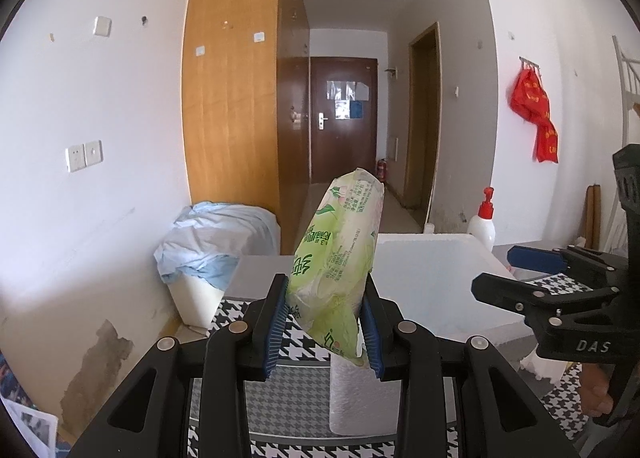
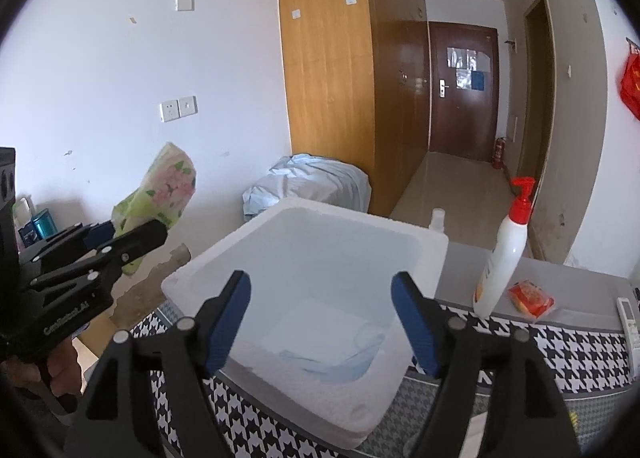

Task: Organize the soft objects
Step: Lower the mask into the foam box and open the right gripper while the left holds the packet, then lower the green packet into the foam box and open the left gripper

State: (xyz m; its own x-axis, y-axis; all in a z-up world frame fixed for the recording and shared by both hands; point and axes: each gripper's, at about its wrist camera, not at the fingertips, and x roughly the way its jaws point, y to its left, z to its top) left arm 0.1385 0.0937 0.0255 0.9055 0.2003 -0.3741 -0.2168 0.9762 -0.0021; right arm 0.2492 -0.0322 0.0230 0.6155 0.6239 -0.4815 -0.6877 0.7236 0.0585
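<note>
The left hand-held gripper (image 1: pixel 326 322) is pinching a soft green plastic pack of tissues (image 1: pixel 340 258) by its lower end, so the pack stands up and leans away above the black-and-white houndstooth cloth on the table (image 2: pixel 560 346). My guess is it is held high like that to clear the rim of the white foam box (image 2: pixel 432 242) before going in. A white roll of paper towel (image 1: pixel 360 398) stands on the table just beneath those jaws, not yet collected.

The right hand-held gripper (image 2: pixel 320 318) hangs over the near edge of the box with its blue pads (image 2: pixel 228 318) spread wide and nothing between them. Straight below, at the bottom of the box, lie a flat white pad (image 2: pixel 316 322) and a pale blue face mask (image 2: pixel 340 362), which looks like the sort of soft item this box is meant to gather. That fits a hand that has let go over the container.

A white pump bottle with a red top (image 2: pixel 504 250) and a small red-orange packet (image 2: pixel 530 298) sit on the table to the right of the box, well clear of both hand-held grippers. The bottle is rigid, so I would expect it to stay there.

The tissue pack seems the next candidate for the box. It is squashy, and the pinch visibly dents its wrapper.
</note>
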